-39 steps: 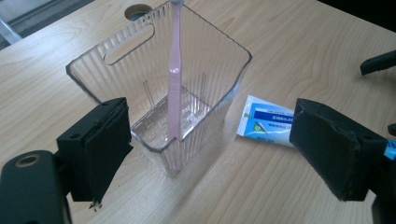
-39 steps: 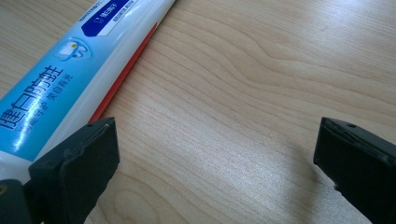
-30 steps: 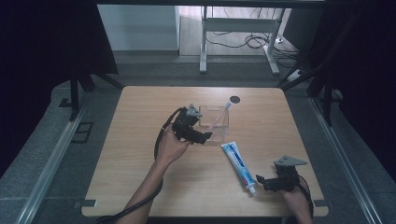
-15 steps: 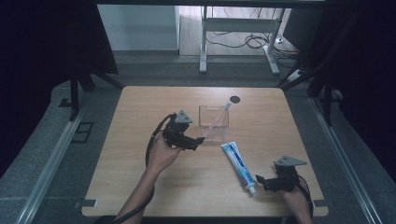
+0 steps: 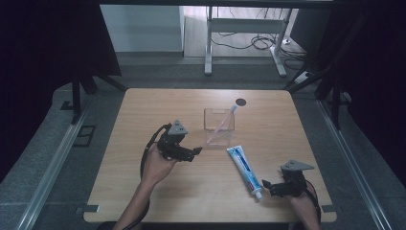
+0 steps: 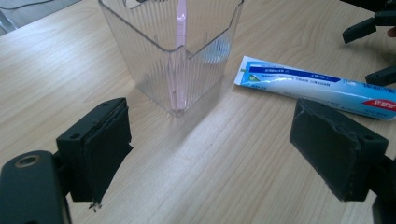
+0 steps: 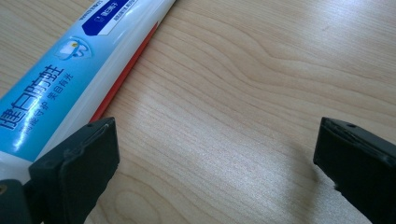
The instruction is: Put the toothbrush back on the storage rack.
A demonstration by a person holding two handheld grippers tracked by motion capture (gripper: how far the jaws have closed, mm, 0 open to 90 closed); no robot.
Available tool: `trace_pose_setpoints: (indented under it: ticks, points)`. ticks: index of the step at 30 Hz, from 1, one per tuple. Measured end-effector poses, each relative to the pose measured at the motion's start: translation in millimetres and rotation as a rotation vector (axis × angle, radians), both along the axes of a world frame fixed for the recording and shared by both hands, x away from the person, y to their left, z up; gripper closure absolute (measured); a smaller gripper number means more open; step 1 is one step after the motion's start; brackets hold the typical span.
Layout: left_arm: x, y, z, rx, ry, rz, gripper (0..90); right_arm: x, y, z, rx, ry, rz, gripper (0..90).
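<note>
Since a second earlier, my left gripper (image 5: pixel 191 153) had drawn back from the clear cup (image 5: pixel 219 125) toward me, and now hovered over bare table (image 5: pixel 143 110) with its jaws spread wide and nothing between them. My right gripper (image 5: pixel 268 188) had stayed put near the table's front edge, jaws also wide apart and empty, its tip just beside the cap end of the toothpaste tube (image 5: pixel 244 165).

That tube lay flat on the wood between my two hands, its crimped end near the cup. A pink toothbrush (image 5: pixel 221 125) leaned inside the cup, head up past the rim.

I judged the main risk to be the tube itself: lying flat and slick, it could skid or roll away if one jaw touched it before the other, and a pinch at the soft middle could buckle it. Swinging it toward the cup carelessly could also tip that light cup or knock the toothbrush out.

In the right gripper view the tube showed large dark Chinese characters on light blue, smaller white print on a dark blue panel and a red stripe; I couldn't make out a brand name.
</note>
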State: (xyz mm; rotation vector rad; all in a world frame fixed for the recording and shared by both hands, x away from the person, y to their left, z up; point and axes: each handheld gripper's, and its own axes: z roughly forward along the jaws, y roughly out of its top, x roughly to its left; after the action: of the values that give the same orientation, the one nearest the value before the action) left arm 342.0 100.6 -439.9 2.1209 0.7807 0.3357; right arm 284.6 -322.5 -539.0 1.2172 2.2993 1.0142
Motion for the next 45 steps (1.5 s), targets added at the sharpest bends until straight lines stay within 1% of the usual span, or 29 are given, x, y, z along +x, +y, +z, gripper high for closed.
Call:
trace_pose_setpoints:
  ticks: [1, 3, 7, 13, 14, 17, 19, 23, 25, 26, 28, 29, 35, 40, 45]
  points:
    - [-2.0, 1.8, -1.3, -0.008, 0.0, 0.005, 12.8, -0.1, 0.0, 0.1, 0.001, 0.0, 0.0, 0.3]
    - [-5.7, 6.6, -2.8, -0.003, 0.002, 0.009, 12.8, -0.1, -0.1, 0.1, 0.001, 0.0, -0.001, 0.3]
    - [-13.3, 16.0, -7.2, -0.019, 0.003, 0.025, 12.8, -0.3, 0.4, 0.2, 0.0, 0.001, 0.0, 0.3]
    - [-23.5, 29.6, -15.7, -0.011, -0.004, 0.044, 12.9, -0.6, 0.9, 0.3, 0.0, 0.001, -0.001, 0.3]
    - [-25.3, 31.4, -17.4, -0.02, 0.001, 0.051, 12.9, -0.8, 1.1, 0.4, 0.001, 0.003, -0.001, 0.3]
    - [-29.7, 37.0, -22.0, -0.02, -0.002, 0.059, 12.9, -0.8, 1.5, 0.3, 0.0, 0.002, -0.001, 0.3]
    - [-33.1, 40.0, -25.8, -0.027, -0.003, 0.063, 12.9, -1.0, 1.6, 0.4, -0.001, 0.002, -0.001, 0.3]
    - [-38.9, 44.6, -34.3, -0.013, -0.006, 0.066, 12.9, -1.0, 1.6, 0.5, -0.001, 0.001, 0.0, 0.3]
    - [-41.2, 46.7, -38.7, -0.017, -0.005, 0.059, 12.9, -1.1, 1.7, 0.6, -0.002, 0.0, 0.0, 0.3]
    - [-42.5, 47.6, -40.8, -0.017, -0.006, 0.063, 12.9, -1.2, 1.7, 0.7, -0.003, -0.002, 0.001, 0.3]
    - [-44.7, 48.6, -45.1, -0.022, 0.002, 0.067, 12.9, -1.4, 2.0, 0.9, -0.003, -0.003, 0.0, 0.3]
    - [-45.4, 48.9, -47.0, -0.017, 0.007, 0.067, 12.9, -1.5, 2.1, 0.9, -0.004, -0.003, 0.0, 0.3]
    - [-50.1, 47.5, -56.6, 0.026, 0.0, 0.08, 12.9, -1.8, 2.8, 1.3, -0.004, -0.005, 0.002, 0.3]
    - [-54.7, 47.1, -67.0, 0.038, 0.017, 0.091, 12.9, -1.7, 3.1, 1.1, -0.007, -0.01, 0.009, 0.5]
    - [-57.5, 46.8, -77.4, 0.062, 0.034, 0.101, 12.9, -1.8, 4.0, 0.9, -0.008, -0.007, 0.014, 0.5]
